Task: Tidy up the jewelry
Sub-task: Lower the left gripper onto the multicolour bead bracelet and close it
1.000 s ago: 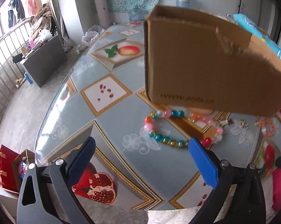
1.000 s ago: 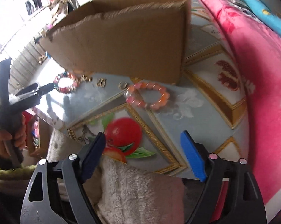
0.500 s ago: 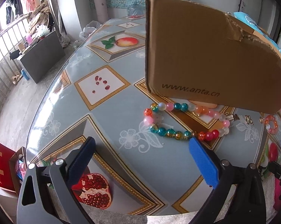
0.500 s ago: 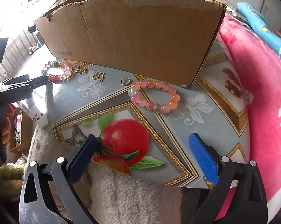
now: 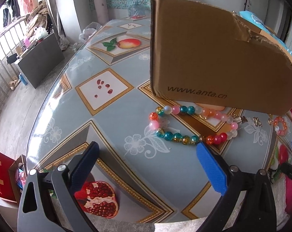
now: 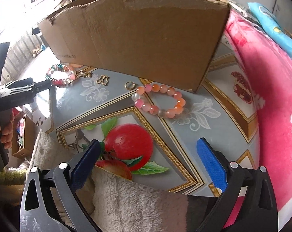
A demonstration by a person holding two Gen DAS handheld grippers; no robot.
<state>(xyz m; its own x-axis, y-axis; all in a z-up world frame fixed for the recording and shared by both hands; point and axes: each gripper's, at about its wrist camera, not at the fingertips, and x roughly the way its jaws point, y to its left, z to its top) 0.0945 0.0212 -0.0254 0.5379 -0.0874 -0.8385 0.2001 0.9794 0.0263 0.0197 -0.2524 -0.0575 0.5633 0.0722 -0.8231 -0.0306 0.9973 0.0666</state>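
Brown corrugated cardboard box (image 5: pixel 213 58) stands on the fruit-patterned grey tabletop (image 5: pixel 111 127). The left wrist view shows the left claw (image 5: pixel 149 166) spread wide and empty above the tabletop, with the multicoloured glass-bead necklace (image 5: pixel 186 137) just beyond its blue pads. Printed lettering on the box wall reads clearly only in this view. The right wrist view shows the right claw (image 6: pixel 148 160) likewise spread and empty, over a printed red apple. The pink-and-orange bead bracelet (image 6: pixel 161 102) lies beside the box corner. A small gold ring (image 6: pixel 129 85) and a gold butterfly charm (image 6: pixel 102 80) show clearly only here. A pink floral blanket (image 6: pixel 271 96) borders the tabletop.
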